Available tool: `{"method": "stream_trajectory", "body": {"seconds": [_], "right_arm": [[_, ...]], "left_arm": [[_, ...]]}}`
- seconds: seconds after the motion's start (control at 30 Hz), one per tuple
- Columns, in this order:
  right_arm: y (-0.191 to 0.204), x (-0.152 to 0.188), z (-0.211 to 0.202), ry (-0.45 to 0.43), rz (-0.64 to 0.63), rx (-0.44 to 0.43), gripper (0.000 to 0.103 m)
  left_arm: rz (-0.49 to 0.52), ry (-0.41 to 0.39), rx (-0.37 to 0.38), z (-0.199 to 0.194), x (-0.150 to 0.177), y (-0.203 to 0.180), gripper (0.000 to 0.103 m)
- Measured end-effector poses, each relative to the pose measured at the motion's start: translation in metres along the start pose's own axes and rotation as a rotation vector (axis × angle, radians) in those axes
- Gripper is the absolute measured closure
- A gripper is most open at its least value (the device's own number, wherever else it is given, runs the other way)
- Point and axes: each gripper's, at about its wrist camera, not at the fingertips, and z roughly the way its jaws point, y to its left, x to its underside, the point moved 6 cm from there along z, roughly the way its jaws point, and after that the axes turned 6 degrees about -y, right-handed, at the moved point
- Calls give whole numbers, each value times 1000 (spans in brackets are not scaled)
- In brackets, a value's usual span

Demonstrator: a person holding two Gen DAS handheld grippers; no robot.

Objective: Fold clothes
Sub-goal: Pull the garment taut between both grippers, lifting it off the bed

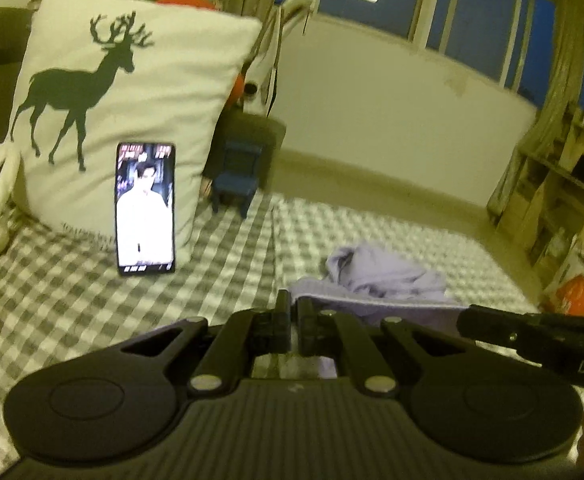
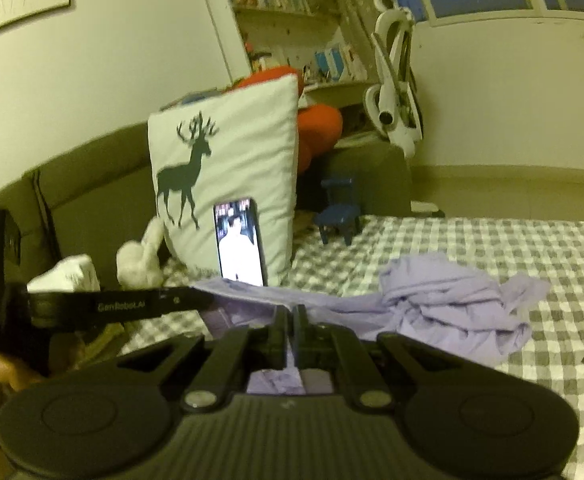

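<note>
A crumpled lavender garment lies on the grey checked bedspread; it also shows in the left wrist view. My left gripper is shut on the garment's near edge, which stretches taut to the right. My right gripper is shut on the same lavender edge, with cloth showing between its fingers. The left gripper reaches in from the left in the right wrist view, and the right gripper enters from the right in the left wrist view.
A white deer cushion stands at the back left with a lit phone leaning on it. A small blue chair, a white plush toy, wooden shelves and an orange bag surround the bed.
</note>
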Motion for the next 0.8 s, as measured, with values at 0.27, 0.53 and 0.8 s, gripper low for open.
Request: {"method": "stream_trajectory", "body": {"seconds": [0.27,0.53,0.8], "right_arm": [[-3,-7,7,-14,55,-8,101],[3,7,21,61,71,-53,99],[-17,28,17,163,107,2,75]], "left_arm": [[-22,-71,-31,9,-11,1,100],[-28,7,-105,11,1,25,100],[-83,53,-150,14,9,47,100]]}}
